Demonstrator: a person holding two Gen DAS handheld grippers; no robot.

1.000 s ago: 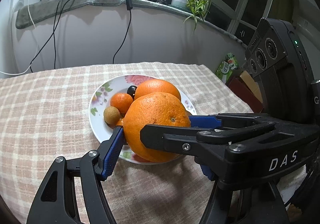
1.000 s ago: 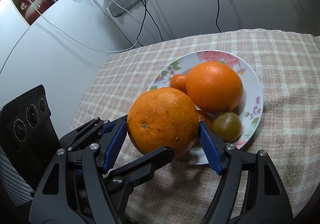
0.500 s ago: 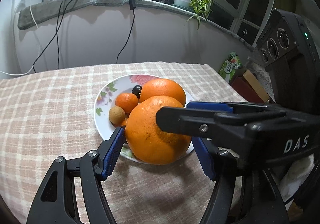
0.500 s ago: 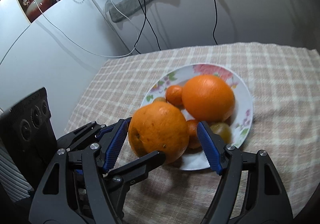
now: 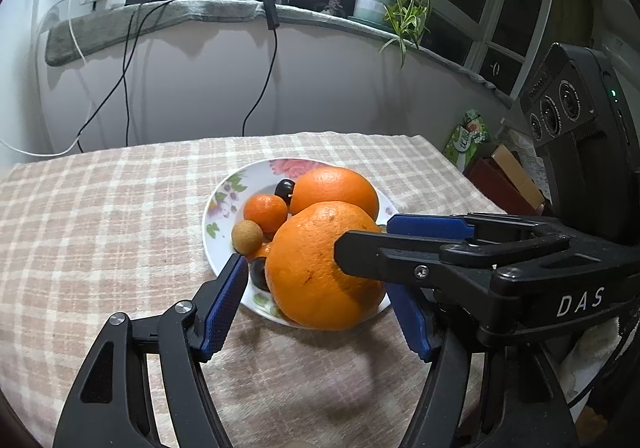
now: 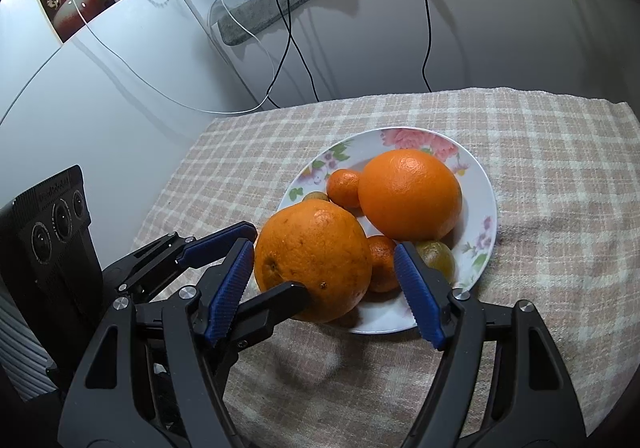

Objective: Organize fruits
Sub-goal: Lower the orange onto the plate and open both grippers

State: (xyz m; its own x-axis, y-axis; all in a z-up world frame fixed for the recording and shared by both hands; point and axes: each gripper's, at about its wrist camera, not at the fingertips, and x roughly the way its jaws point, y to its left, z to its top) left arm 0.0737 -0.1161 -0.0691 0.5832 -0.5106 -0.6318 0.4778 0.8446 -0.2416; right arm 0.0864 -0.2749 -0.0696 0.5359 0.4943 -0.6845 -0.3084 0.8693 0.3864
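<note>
— Where is the big dimpled orange [image 5: 324, 264] sitting?

— On the near rim of the white floral plate [image 5: 224, 191], touching a second large orange [image 5: 335, 187] behind it, on the checked-cloth desk [image 5: 100, 215].

— Are the tools gripping it?

— No. The left tool [image 5: 316, 304] and right tool [image 6: 324, 286] are both gaping wide around it, blue pads [image 6: 418, 294] apart from the peel.

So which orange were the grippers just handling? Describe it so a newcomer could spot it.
Start at the floral plate on the checked tablecloth. Two big oranges sit on it; take the near orange at the plate's front edge, between both open grippers' blue pads. Unlike the smoother far orange, its skin is rougher, with dark specks.
</note>
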